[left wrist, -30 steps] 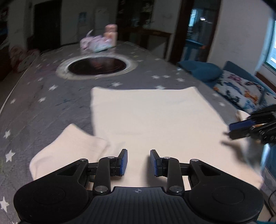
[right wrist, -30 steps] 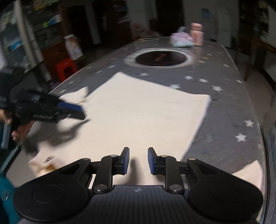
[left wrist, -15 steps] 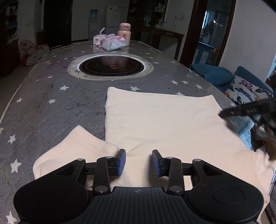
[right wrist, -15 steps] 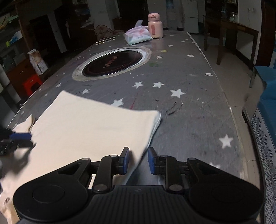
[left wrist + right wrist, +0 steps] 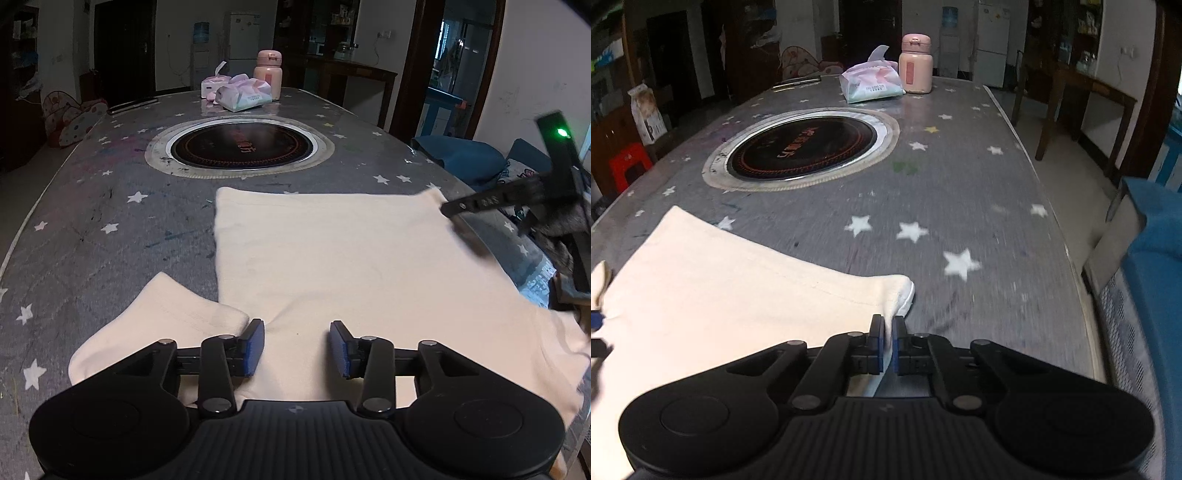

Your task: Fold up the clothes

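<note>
A cream T-shirt [image 5: 351, 258] lies flat on the grey star-patterned table [image 5: 92, 221], with one sleeve [image 5: 166, 314] spread out at the near left. My left gripper [image 5: 297, 347] hovers over the shirt's near edge beside that sleeve. Its jaws are opening, and nothing is between them. In the right wrist view the shirt [image 5: 738, 295] ends in a far right corner [image 5: 903, 291]. My right gripper [image 5: 887, 332] is shut on the cloth edge just below that corner. The left wrist view shows the right gripper [image 5: 452, 209] at the shirt's far right corner.
A round black hob [image 5: 240, 147] is set into the table beyond the shirt. A tissue pack [image 5: 243, 96] and a pink flask [image 5: 269, 74] stand at the far end. Blue cushions [image 5: 469, 158] lie past the table's right edge [image 5: 1067, 258].
The right gripper has travelled right along the shirt to its far corner and shut on the edge there. The left gripper's jaws have widened over the near edge.
</note>
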`<act>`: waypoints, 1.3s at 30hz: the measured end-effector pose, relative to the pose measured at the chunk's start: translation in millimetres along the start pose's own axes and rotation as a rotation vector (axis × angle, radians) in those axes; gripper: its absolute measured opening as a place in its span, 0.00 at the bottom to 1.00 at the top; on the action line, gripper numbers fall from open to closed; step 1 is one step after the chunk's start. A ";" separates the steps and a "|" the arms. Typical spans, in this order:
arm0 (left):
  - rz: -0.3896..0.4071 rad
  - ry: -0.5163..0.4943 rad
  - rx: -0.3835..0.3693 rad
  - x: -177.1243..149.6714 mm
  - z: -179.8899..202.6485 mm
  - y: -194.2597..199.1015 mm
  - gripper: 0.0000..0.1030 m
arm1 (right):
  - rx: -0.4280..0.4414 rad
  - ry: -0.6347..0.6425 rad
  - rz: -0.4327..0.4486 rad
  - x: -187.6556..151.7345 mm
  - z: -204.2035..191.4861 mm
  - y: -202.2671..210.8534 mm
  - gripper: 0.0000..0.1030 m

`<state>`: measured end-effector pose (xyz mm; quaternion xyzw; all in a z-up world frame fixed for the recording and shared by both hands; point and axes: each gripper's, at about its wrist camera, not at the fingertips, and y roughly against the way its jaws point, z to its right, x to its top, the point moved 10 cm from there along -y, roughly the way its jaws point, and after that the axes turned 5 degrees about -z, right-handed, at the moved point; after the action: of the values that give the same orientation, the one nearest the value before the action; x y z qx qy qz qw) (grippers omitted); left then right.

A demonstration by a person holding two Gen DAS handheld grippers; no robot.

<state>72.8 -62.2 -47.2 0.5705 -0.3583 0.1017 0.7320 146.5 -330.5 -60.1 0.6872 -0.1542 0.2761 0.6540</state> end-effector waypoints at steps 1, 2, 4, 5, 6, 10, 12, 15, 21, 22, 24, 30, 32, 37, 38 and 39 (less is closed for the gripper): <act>0.002 -0.006 0.003 0.5 0.2 -0.8 0.44 | -0.008 0.009 0.001 5.2 -0.5 -4.1 0.04; 0.005 -0.010 0.005 1.3 -0.3 -1.8 0.44 | -0.016 0.018 0.001 10.4 -0.9 -8.2 0.04; 0.006 -0.007 0.006 3.0 -1.1 -3.0 0.44 | -0.021 0.033 -0.003 19.9 -1.7 -15.5 0.04; 0.005 -0.004 0.004 3.5 -1.5 -3.0 0.44 | -0.019 0.046 -0.007 23.9 -2.9 -17.8 0.04; 0.004 0.000 0.000 3.9 -2.1 -2.8 0.44 | -0.022 0.059 -0.008 27.0 -3.9 -18.0 0.04; 0.000 -0.002 0.000 1.4 -0.5 3.1 0.45 | -0.021 0.089 0.008 27.2 -5.0 -0.5 0.06; 0.005 -0.010 0.000 -0.8 3.6 9.2 0.45 | 0.008 0.107 0.020 20.3 -10.8 17.3 0.07; 0.024 -0.034 -0.018 -4.7 15.4 22.0 0.46 | 0.062 0.149 0.029 4.4 -24.4 44.7 0.09; 0.033 -0.100 -0.087 -19.2 56.9 37.4 0.46 | 0.191 0.299 0.000 -64.1 -81.2 93.3 0.10; 0.031 -0.110 -0.097 -21.9 63.6 37.6 0.46 | 0.206 0.316 -0.006 -75.4 -89.8 97.2 0.10; 0.025 -0.126 -0.113 -27.4 75.3 36.7 0.46 | 0.234 0.351 -0.017 -98.1 -106.9 105.3 0.10; 0.032 -0.153 -0.141 -30.6 94.7 38.9 0.47 | 0.255 0.315 -0.023 -145.6 -118.4 121.8 0.10; 0.038 -0.159 -0.156 -28.5 103.0 38.8 0.47 | 0.241 0.310 -0.011 -158.8 -117.6 126.4 0.10; 0.026 -0.181 -0.180 -31.5 121.9 32.0 0.48 | 0.237 0.212 0.076 -155.7 -98.4 153.8 0.16; 0.021 -0.186 -0.187 -34.1 124.8 31.0 0.48 | 0.215 0.193 0.097 -152.5 -90.0 159.4 0.18; 0.015 -0.191 -0.193 -36.6 127.7 29.9 0.48 | 0.188 0.174 0.112 -149.5 -80.6 163.7 0.19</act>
<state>-22.5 -158.9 -36.1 0.5019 -0.4387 0.0172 0.7452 -81.2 -289.3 -14.5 0.7092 -0.1087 0.3840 0.5812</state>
